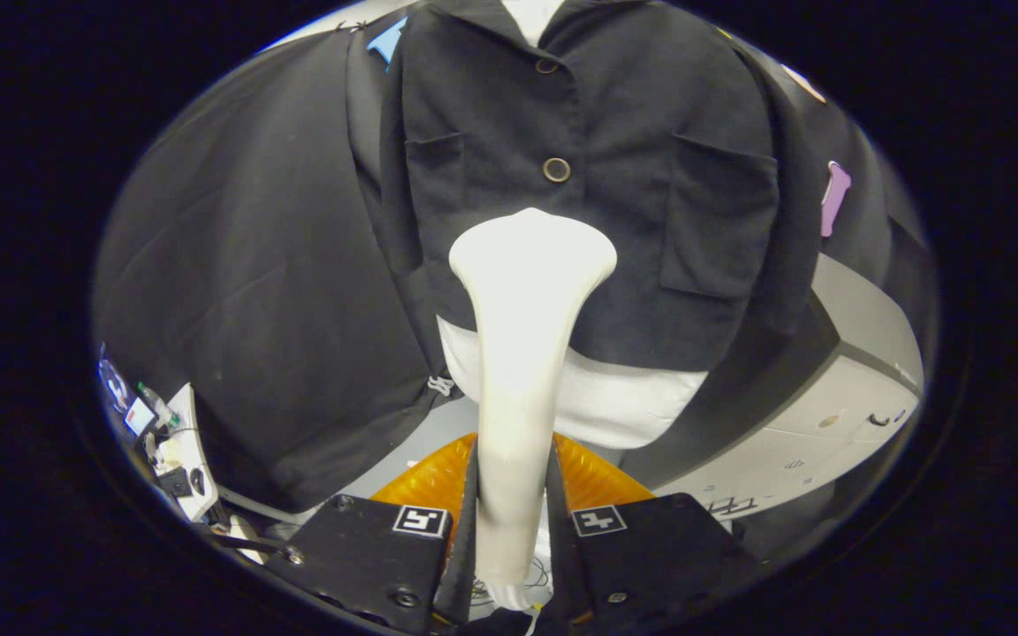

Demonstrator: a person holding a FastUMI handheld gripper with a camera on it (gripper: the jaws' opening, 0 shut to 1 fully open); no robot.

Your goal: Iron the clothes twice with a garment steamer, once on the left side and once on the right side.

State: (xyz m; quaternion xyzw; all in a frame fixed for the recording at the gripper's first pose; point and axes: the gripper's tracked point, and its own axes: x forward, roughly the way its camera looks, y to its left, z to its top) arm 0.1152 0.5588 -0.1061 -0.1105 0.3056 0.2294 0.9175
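Clenched on the handle of the white plastic garment steamer (522, 353), the claw (513, 539) holds it with one finger pressed against each side of the slim shaft. From between the fingers the steamer rises straight ahead and widens into a flat, flared head, and that head lies over the lower front of the black button-front shirt with two chest pockets (580, 168), just under the lower of its two visible buttons and close to the placket, between the pockets. Whether the head actually touches the cloth cannot be told. The shirt hangs upright beyond the fingers, worn over a white torso form (615, 402) whose lower part shows beneath the hem. An orange ribbed cushion (602, 481) sits just ahead of the fingers, behind the steamer's shaft. A grey-and-white table (827, 424) stands to the right of the shirt. Off to the left of the fingers, a small white stand (175, 446) carries a bottle and dark odds and ends.
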